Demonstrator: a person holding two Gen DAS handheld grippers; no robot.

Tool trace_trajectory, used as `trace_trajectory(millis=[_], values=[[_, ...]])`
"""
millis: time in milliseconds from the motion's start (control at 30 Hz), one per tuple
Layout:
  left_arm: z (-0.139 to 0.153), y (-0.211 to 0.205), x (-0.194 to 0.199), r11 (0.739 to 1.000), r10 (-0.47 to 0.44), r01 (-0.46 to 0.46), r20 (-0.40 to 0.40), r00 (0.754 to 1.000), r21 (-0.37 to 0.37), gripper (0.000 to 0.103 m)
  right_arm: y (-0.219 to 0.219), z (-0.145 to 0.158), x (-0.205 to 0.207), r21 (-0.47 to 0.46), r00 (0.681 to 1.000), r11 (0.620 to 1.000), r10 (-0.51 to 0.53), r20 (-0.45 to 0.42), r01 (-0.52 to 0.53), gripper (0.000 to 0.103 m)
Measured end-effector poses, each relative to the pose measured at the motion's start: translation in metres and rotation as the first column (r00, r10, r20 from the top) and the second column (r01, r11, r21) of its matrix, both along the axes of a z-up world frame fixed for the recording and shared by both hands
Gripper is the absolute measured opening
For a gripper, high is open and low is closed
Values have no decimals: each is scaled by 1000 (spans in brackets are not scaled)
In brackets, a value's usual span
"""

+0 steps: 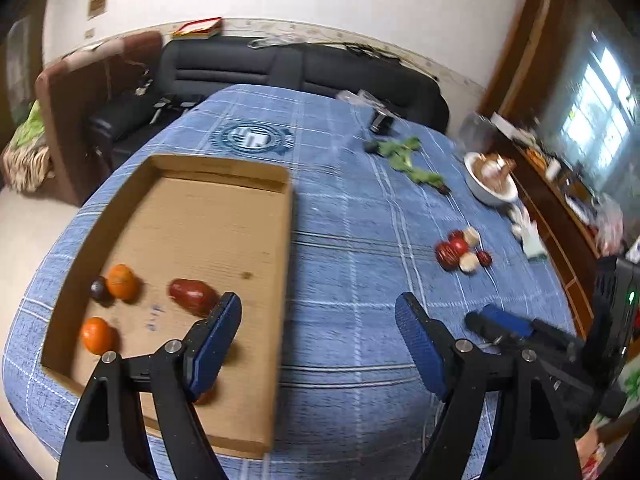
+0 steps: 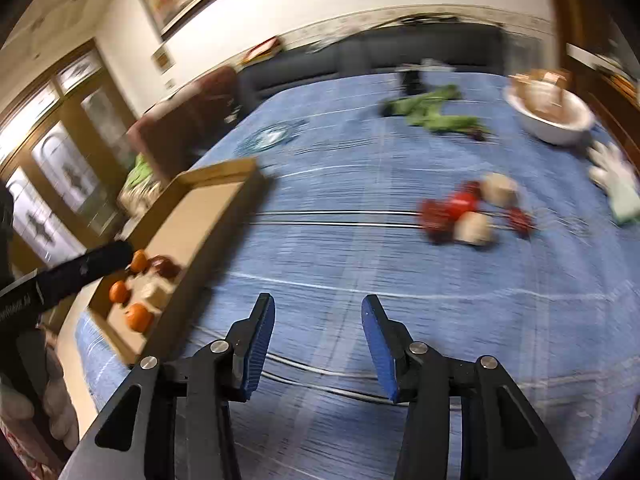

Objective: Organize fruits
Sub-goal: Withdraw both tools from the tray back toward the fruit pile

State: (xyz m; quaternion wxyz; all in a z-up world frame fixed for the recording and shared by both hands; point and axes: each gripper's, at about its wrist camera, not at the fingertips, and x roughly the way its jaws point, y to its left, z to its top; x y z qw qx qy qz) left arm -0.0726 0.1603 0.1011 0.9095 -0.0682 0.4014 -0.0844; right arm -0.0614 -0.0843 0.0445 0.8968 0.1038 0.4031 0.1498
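Note:
A shallow cardboard tray [image 1: 224, 168] lies on the blue checked tablecloth [image 1: 352, 208]. In it are two oranges [image 1: 122, 280] [image 1: 96, 334], a dark plum [image 1: 97, 289] and a red fruit [image 1: 192, 294]. A cluster of red and pale fruits [image 1: 462, 252] sits on the cloth to the right, also in the right wrist view [image 2: 468, 210]. My left gripper [image 1: 318, 316] is open and empty above the tray's right wall. My right gripper [image 2: 318, 314] is open and empty over the cloth, short of the cluster. The tray [image 2: 208, 216] is at its left.
A white bowl [image 1: 490, 184] with brown contents stands at the right, with green leaves [image 1: 408, 156] and a dark object beyond. A white glove [image 2: 614, 176] lies near the right edge. A dark sofa [image 1: 280, 68] stands behind the table. The right wrist view is motion-blurred.

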Motion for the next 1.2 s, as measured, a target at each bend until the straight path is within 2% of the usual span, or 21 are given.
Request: trace_trajectory(millis=[167, 333, 567, 633, 867, 1200], values=[[-9, -31, -2, 998, -51, 51, -7, 999, 37, 79, -54, -8, -8, -4, 992, 992, -123, -24, 122, 55], [-17, -55, 1, 994, -84, 86, -24, 996, 60, 79, -80, -13, -12, -1, 984, 985, -174, -42, 174, 55], [-21, -83, -1, 978, -96, 93, 7, 995, 186, 79, -77, -19, -8, -17, 987, 988, -156, -44, 156, 56], [-22, -86, -1, 975, -97, 93, 10, 995, 202, 79, -74, -21, -7, -23, 988, 989, -146, -45, 145, 56], [-26, -88, 0, 969, -96, 90, 13, 995, 230, 79, -68, -24, -4, -40, 989, 990, -137, -53, 135, 57], [-34, -85, 7, 972, -86, 86, -8, 996, 220, 79, -67, -28, 3, -49, 987, 989, -143, -72, 139, 58]])
